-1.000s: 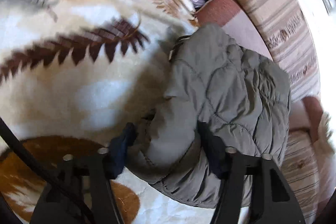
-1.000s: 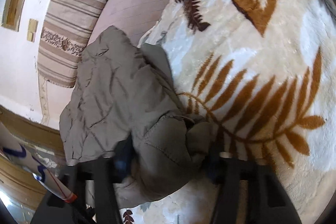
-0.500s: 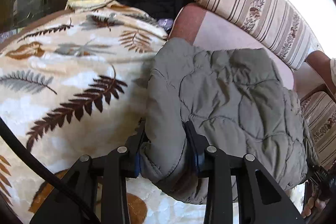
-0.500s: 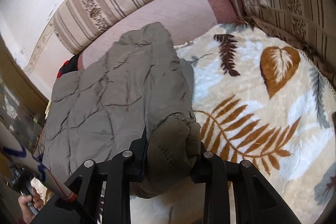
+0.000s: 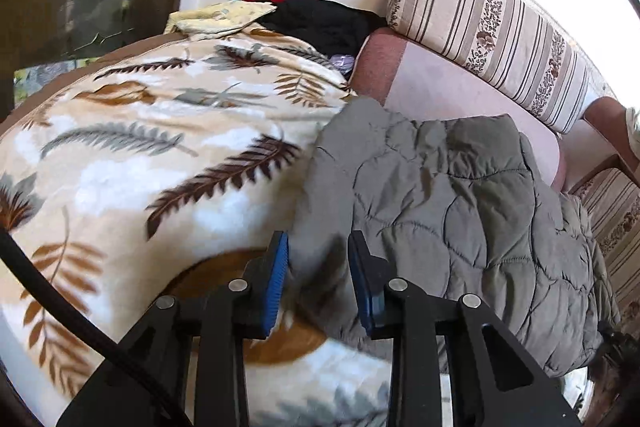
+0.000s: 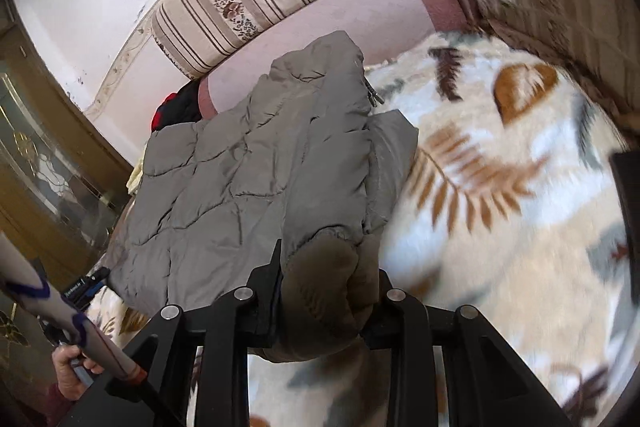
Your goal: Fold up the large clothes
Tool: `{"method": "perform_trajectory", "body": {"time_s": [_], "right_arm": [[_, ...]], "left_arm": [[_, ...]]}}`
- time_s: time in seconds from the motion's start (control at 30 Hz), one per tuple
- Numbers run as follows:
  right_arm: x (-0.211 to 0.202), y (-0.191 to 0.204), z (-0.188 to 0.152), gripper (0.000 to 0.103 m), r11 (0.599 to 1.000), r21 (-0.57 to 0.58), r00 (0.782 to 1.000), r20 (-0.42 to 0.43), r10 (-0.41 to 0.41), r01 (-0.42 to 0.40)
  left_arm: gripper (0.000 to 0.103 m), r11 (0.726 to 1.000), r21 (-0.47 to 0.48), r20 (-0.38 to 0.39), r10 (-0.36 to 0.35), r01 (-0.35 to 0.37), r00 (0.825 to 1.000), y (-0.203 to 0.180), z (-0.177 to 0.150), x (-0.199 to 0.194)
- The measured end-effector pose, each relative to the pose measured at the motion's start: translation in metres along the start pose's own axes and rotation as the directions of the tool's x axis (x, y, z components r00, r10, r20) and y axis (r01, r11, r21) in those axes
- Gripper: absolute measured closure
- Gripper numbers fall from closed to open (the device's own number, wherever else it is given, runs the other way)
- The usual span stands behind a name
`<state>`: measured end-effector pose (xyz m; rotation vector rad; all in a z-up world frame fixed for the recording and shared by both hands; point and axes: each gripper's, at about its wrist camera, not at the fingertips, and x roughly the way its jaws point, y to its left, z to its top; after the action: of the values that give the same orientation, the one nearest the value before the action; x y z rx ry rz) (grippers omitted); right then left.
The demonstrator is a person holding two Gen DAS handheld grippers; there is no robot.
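A grey quilted jacket (image 5: 460, 195) lies half on a leaf-print blanket (image 5: 160, 163) and half on a pink sofa seat (image 5: 440, 91). My left gripper (image 5: 318, 247) has its blue pads around the jacket's near left edge, and its jaws are still closing on the fabric, lifting it. In the right wrist view the same jacket (image 6: 248, 163) spreads leftward. My right gripper (image 6: 326, 267) is shut on a bunched corner with a darker lining and holds it above the blanket (image 6: 500, 227).
A striped bolster cushion (image 5: 492, 27) runs along the wall behind the seat. Black, red and yellow clothes (image 5: 320, 23) are piled at the blanket's far end. A person's hand (image 6: 68, 363) shows low left, and a glass-door cabinet (image 6: 32, 163) stands at the left.
Both grippers closed on the jacket's near corners and rose with them, rolling level. More of the room and the cushion has come into view.
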<state>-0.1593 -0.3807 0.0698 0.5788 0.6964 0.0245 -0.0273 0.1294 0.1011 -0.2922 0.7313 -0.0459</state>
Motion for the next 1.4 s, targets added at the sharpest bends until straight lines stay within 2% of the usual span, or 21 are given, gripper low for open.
{"method": "perform_trajectory", "body": {"time_s": [0.1,0.2,0.27,0.37,0.4,0.53,0.6,0.63,0.7,0.73,0.8,0.9,0.97,1.13,1.23,1.4], "right_arm": [[-0.007,-0.015,-0.006,0.073,0.997,0.076,1.000,0.002,-0.006,0.006],[-0.002,-0.024,-0.003,0.073,0.992,0.094,0.997,0.000,-0.082,0.081],[0.007,-0.033,0.001,0.070,0.986,0.123,0.994,-0.033,-0.108,0.111],[0.013,-0.045,0.004,0.058,0.975,0.187,0.991,-0.086,-0.106,0.121],[0.011,-0.046,0.004,0.049,0.971,0.202,0.989,-0.091,-0.114,0.131],[-0.016,-0.045,0.003,0.045,0.952,0.235,0.981,-0.056,-0.188,0.196],[-0.039,-0.031,0.002,0.045,0.940,0.185,0.954,0.034,-0.298,0.287],[-0.047,-0.022,0.003,0.045,0.939,0.152,0.943,0.075,-0.323,0.309],[-0.053,-0.004,0.007,0.044,0.944,0.082,0.935,0.134,-0.328,0.320],[-0.050,0.003,0.009,0.044,0.951,0.051,0.940,0.145,-0.309,0.305],[-0.032,0.026,0.011,0.044,0.965,-0.062,0.961,0.120,-0.248,0.256],[0.019,0.047,0.018,0.046,0.968,-0.141,0.978,0.006,-0.207,0.206],[0.050,0.052,0.025,0.046,0.963,-0.154,0.972,-0.036,-0.231,0.223],[0.105,0.056,0.042,0.045,0.930,-0.222,0.948,-0.063,-0.312,0.292],[0.121,0.047,0.041,0.044,0.922,-0.257,0.947,-0.062,-0.315,0.290],[0.123,0.047,0.036,0.043,0.911,-0.294,0.948,-0.042,-0.314,0.289]], "left_arm": [[0.076,1.000,-0.004,0.006,-0.008,0.008,1.000,0.002,-0.002,-0.006],[0.076,0.999,0.051,0.048,0.006,-0.008,0.999,-0.008,-0.001,-0.012],[0.076,0.993,0.118,0.060,-0.001,-0.006,0.998,-0.025,-0.003,-0.013],[0.074,0.975,0.221,0.052,-0.032,0.020,0.998,-0.056,-0.008,-0.012],[0.072,0.968,0.249,0.047,-0.044,0.031,0.998,-0.065,-0.010,-0.011],[0.066,0.936,0.342,0.015,-0.091,0.081,0.996,-0.104,-0.019,-0.003],[0.066,0.920,0.379,0.000,-0.105,0.097,0.994,-0.121,-0.022,0.001],[0.064,0.913,0.392,-0.005,-0.115,0.108,0.993,-0.129,-0.024,0.003],[0.062,0.897,0.423,-0.025,-0.134,0.131,0.991,-0.148,-0.027,0.011],[0.062,0.891,0.433,-0.026,-0.135,0.133,0.990,-0.155,-0.028,0.014],[0.062,0.874,0.466,-0.035,-0.138,0.139,0.990,-0.174,-0.030,0.024],[0.062,0.865,0.488,-0.058,-0.106,0.121,0.993,-0.189,-0.030,0.046],[0.058,0.870,0.483,-0.098,-0.059,0.099,0.993,-0.194,-0.030,0.068],[0.053,0.874,0.475,-0.121,-0.045,0.098,0.992,-0.197,-0.026,0.099],[0.053,0.872,0.482,-0.106,-0.041,0.087,0.994,-0.199,-0.028,0.108],[0.052,0.863,0.502,-0.059,-0.038,0.063,0.998,-0.201,-0.034,0.107]]}}
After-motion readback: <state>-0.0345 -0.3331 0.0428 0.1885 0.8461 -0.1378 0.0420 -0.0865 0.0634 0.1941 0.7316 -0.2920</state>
